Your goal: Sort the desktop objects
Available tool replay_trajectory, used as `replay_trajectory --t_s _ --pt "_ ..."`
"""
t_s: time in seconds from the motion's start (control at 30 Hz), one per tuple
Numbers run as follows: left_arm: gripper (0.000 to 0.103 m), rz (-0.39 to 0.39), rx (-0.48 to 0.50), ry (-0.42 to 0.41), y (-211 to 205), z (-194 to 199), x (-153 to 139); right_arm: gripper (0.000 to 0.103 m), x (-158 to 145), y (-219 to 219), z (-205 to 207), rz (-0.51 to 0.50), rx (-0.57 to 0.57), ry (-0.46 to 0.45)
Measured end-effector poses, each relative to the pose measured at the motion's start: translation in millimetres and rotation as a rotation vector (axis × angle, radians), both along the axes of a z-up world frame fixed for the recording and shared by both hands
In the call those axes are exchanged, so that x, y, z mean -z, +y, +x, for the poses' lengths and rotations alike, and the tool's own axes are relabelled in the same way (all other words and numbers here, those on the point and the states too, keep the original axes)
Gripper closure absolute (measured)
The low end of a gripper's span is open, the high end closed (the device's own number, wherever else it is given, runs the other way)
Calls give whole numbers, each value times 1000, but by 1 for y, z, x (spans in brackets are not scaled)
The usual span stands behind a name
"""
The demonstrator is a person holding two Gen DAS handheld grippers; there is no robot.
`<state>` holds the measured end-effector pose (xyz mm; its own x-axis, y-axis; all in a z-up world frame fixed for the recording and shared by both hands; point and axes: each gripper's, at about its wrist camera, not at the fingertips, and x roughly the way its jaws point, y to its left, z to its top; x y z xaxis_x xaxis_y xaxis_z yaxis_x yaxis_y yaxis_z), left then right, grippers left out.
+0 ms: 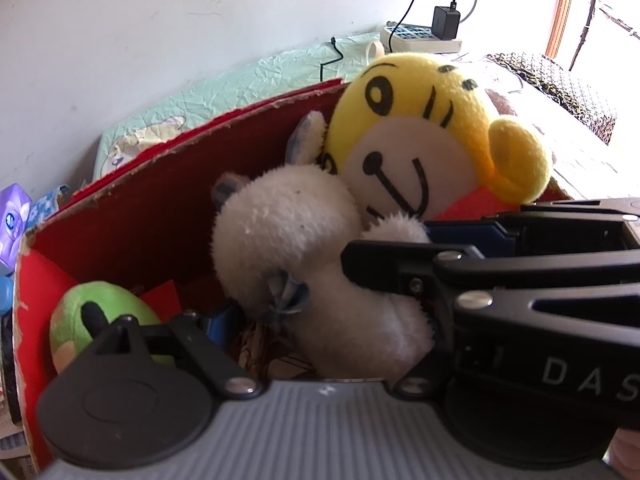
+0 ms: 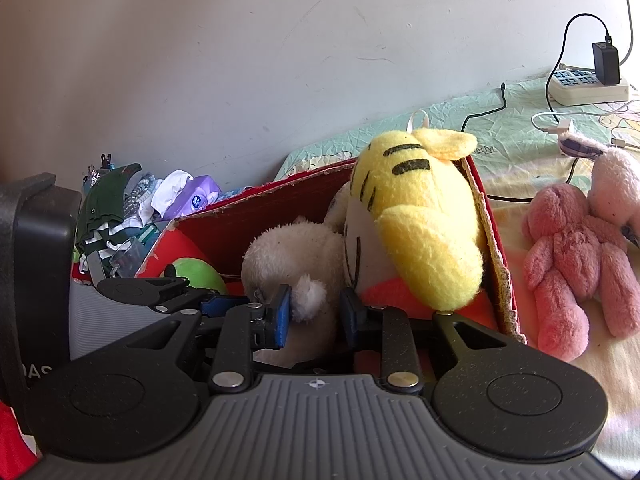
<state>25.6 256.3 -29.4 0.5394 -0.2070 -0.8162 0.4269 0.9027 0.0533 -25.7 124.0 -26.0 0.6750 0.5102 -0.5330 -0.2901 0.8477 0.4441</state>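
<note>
Pale wall rises behind a bed-like surface spread with a crinkled mint-green sheet (image 2: 516,128), and sunlight floods in from a window at the far right. On that sheet sits a red cardboard box (image 1: 168,184) with ragged edges, stuffed with soft toys. A yellow tiger toy (image 1: 424,128) leans against the box's right wall, its head poking above the rim. Pressed against it is a fluffy white toy (image 1: 280,236), and a small green toy (image 1: 76,320) lies in the near left corner of the box.

Both grippers reach into the box. The right gripper (image 2: 314,314) has its blue-padded fingers (image 2: 283,312) parted just enough to straddle a white fuzzy limb of the white toy; one pad touches the fluff, but whether both squeeze it I cannot tell. The left gripper (image 1: 312,308) sits just to its left with its jaws spread wide, holding nothing; the white toy's body bulges between them, and the right gripper's arm crosses in front of it.

Outside the box, a pink plush rabbit (image 2: 576,256) lies on the sheet to the right. A white power strip (image 2: 588,86) with a black charger (image 2: 606,62) plugged in rests by the wall. Left of the box are a heap of clothes (image 2: 112,216) and a purple tissue pack (image 2: 192,198).
</note>
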Motion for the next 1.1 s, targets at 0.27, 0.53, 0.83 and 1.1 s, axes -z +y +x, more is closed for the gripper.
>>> replay_trajectory --t_s 0.27,0.53,0.83,1.1 --pt "19 10 -5 3 0 -1 1 76 2 -1 -1 -2 -5 9" --pt "17 27 -17 -7 -2 -1 1 76 2 -1 -1 -2 -8 11" --pt "17 40 -26 -23 -2 -4 0 76 0 1 0 -3 -16 18" --pt "16 56 -32 -46 -1 -6 -1 75 0 1 -2 -2 -18 4"
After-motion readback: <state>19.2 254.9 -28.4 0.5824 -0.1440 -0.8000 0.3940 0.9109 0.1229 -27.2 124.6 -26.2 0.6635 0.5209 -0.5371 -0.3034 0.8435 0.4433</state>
